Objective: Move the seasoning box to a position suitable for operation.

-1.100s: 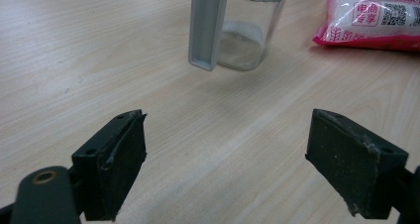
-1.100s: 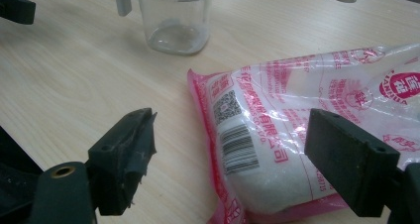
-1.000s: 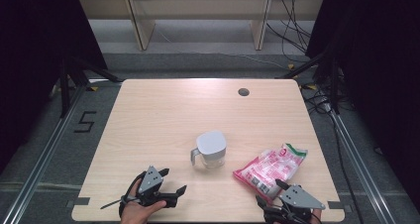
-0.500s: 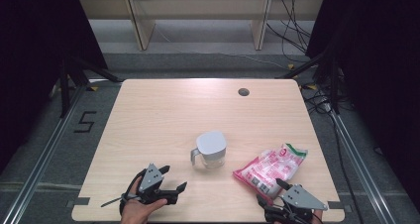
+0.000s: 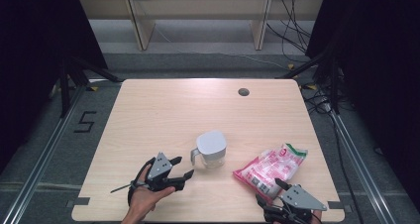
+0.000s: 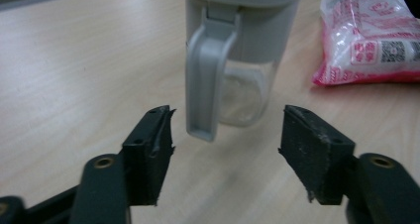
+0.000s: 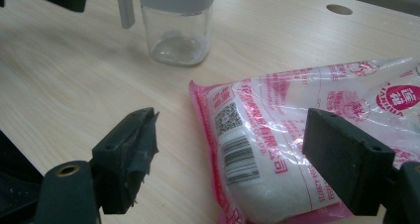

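A clear jar with a grey lid and grey handle (image 5: 211,149) stands upright near the table's middle front. Its handle (image 6: 208,80) points toward my left gripper (image 5: 182,168), which is open just short of it; the handle's lower end hangs between the jaws without touching them. A pink and clear plastic bag of white grains (image 5: 271,168) lies flat to the jar's right. My right gripper (image 5: 268,193) is open at the bag's near end, its jaws standing either side of the bag's corner (image 7: 247,169), holding nothing.
The light wooden table (image 5: 163,115) has a round cable hole (image 5: 243,91) at the back right. Black frame legs and cables stand on the floor beyond the table. A "5" mark (image 5: 84,121) is on the floor at left.
Both grippers have crept slightly forward; the left is a little closer to the jar's handle. Jar and bag have not moved.
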Available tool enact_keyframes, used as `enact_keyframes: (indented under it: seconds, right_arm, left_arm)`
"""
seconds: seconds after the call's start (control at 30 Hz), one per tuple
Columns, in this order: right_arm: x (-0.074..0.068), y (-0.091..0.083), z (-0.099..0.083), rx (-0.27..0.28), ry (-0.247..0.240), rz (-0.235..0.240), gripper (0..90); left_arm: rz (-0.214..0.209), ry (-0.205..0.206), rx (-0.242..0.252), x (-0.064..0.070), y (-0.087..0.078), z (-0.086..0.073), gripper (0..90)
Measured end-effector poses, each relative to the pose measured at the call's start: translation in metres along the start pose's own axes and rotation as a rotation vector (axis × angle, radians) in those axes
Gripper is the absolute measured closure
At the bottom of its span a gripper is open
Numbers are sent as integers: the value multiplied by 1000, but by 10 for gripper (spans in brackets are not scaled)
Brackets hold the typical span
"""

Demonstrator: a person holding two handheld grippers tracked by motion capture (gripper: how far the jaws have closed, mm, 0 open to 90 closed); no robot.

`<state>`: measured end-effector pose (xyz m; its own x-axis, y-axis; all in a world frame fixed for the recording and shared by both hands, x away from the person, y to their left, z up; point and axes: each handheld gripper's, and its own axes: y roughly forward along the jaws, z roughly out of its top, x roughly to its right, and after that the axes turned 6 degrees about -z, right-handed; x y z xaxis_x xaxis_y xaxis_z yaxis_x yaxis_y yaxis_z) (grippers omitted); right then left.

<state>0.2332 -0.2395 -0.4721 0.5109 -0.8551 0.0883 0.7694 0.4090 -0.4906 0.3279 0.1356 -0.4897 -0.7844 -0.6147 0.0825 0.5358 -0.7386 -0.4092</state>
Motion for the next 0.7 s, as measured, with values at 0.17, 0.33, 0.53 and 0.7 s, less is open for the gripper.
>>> enact_keyframes:
  seconds: [0.17,0.33,0.53,0.7]
  right_arm:
    - [0,1,0,-1,-4,0,220]
    - [0,1,0,5,-2,6,220]
    - [0,1,0,-1,-4,4,220]
    - [0,1,0,-7,-13,5,220]
  left_arm:
    - [-41,30,46,-8,12,14,482]
    - [-49,50,44,-11,23,21,545]
    - [-64,75,41,-15,32,24,618]
    - [-75,99,43,-13,34,25,665]
